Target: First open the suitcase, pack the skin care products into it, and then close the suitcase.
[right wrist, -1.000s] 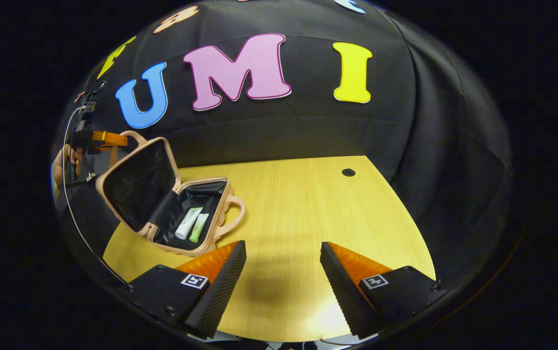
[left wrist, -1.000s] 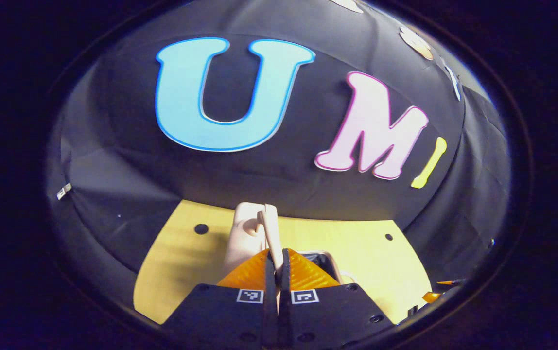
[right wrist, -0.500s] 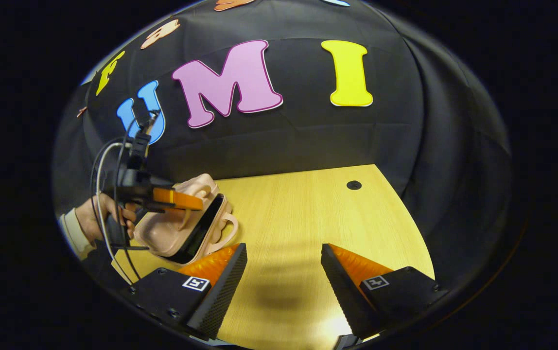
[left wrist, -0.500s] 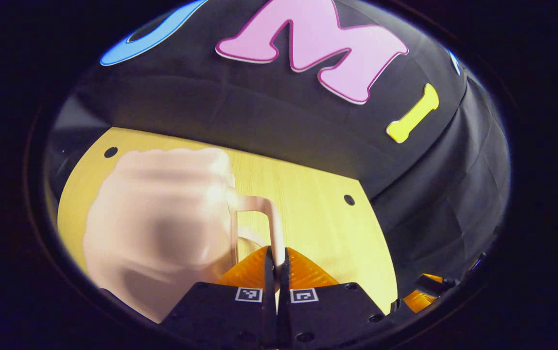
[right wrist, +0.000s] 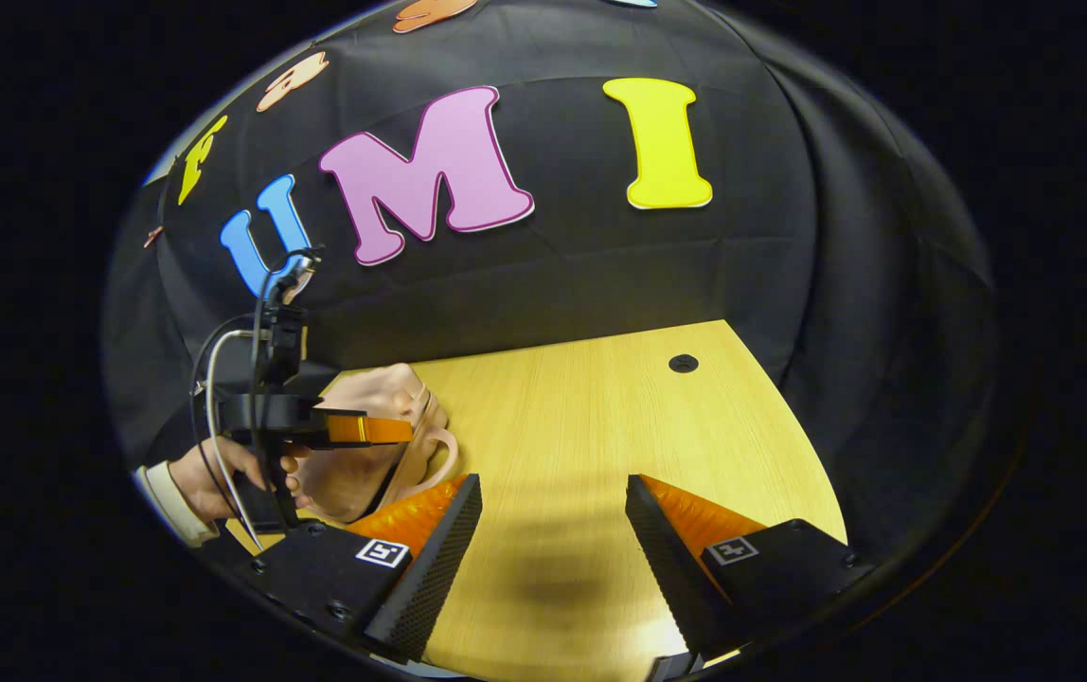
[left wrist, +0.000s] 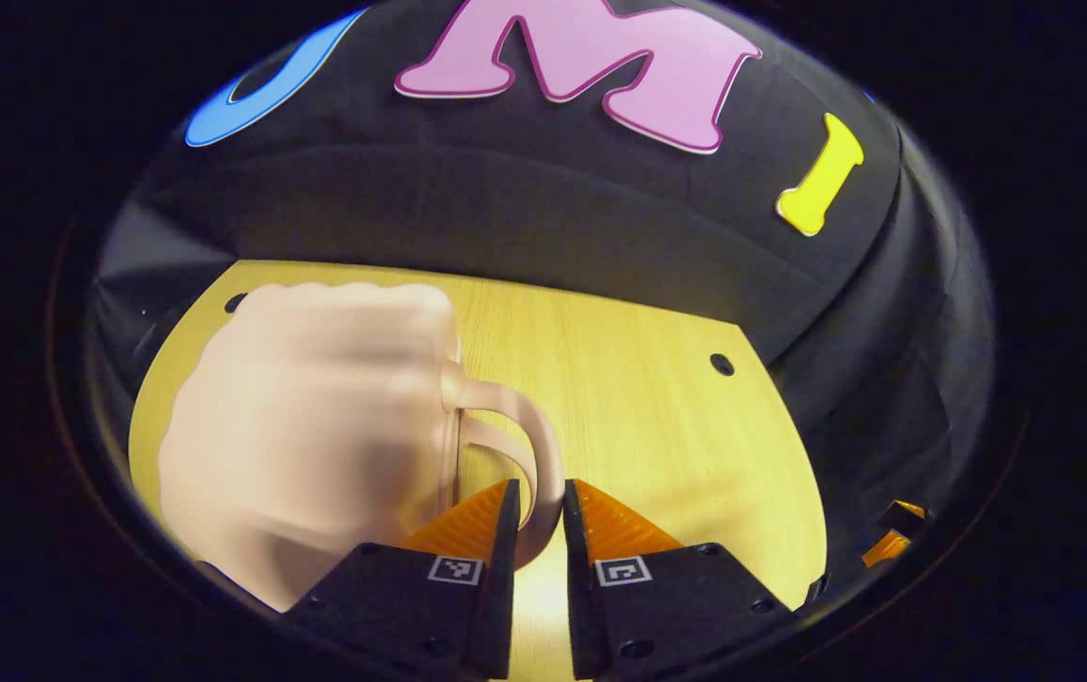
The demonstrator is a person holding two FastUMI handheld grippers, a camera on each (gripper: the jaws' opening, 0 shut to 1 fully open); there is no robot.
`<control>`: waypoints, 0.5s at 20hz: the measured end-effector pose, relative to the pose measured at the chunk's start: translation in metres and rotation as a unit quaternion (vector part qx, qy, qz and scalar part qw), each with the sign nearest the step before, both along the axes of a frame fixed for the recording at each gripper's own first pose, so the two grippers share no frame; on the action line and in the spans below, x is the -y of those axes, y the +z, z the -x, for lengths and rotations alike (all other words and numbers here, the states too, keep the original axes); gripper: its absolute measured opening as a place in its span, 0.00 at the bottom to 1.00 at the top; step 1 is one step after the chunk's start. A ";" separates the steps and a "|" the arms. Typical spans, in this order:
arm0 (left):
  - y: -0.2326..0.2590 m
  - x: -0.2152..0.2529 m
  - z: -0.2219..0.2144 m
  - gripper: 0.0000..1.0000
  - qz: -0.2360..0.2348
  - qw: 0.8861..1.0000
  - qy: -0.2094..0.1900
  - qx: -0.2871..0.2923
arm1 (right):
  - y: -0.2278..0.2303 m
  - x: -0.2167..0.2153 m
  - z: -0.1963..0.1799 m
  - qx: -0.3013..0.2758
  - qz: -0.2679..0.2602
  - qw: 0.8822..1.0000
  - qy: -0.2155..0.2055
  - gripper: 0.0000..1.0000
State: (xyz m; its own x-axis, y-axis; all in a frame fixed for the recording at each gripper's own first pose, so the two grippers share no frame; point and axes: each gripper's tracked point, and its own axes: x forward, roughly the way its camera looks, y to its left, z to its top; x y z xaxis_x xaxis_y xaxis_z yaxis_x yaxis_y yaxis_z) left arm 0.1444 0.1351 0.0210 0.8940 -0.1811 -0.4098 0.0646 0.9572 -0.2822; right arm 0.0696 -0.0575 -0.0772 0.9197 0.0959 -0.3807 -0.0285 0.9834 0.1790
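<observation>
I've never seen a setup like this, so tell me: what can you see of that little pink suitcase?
The suitcase is a small, pale pink case with a smooth, hard-looking shell and rounded corners. It lies shut on the wooden table, near its left end in the right gripper view. A looped carry handle sticks out from one side. The left gripper has its fingers slightly parted on either side of that handle; whether they press on it is unclear.

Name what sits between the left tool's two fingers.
In the left gripper view, the suitcase handle passes through the left tool; its fingers look slightly parted.
</observation>
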 end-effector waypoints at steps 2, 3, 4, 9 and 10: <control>0.035 0.004 0.028 0.59 0.006 0.998 -0.016 0.058 | 0.008 -0.009 0.006 0.007 -0.001 1.000 -0.001 0.97; 0.052 0.005 0.041 0.83 0.000 0.996 -0.018 0.085 | 0.012 -0.013 0.008 0.011 -0.002 1.000 -0.001 0.97; 0.071 0.002 0.059 0.97 -0.011 0.994 -0.019 0.112 | 0.018 -0.018 0.012 0.017 -0.004 1.000 -0.002 0.97; 0.138 -0.030 0.148 0.96 -0.052 0.973 0.027 0.225 | 0.051 -0.042 0.038 0.059 0.001 0.998 -0.001 0.97; 0.139 -0.038 0.167 0.96 -0.055 0.969 0.038 0.236 | 0.056 -0.045 0.044 0.068 0.005 0.998 -0.002 0.97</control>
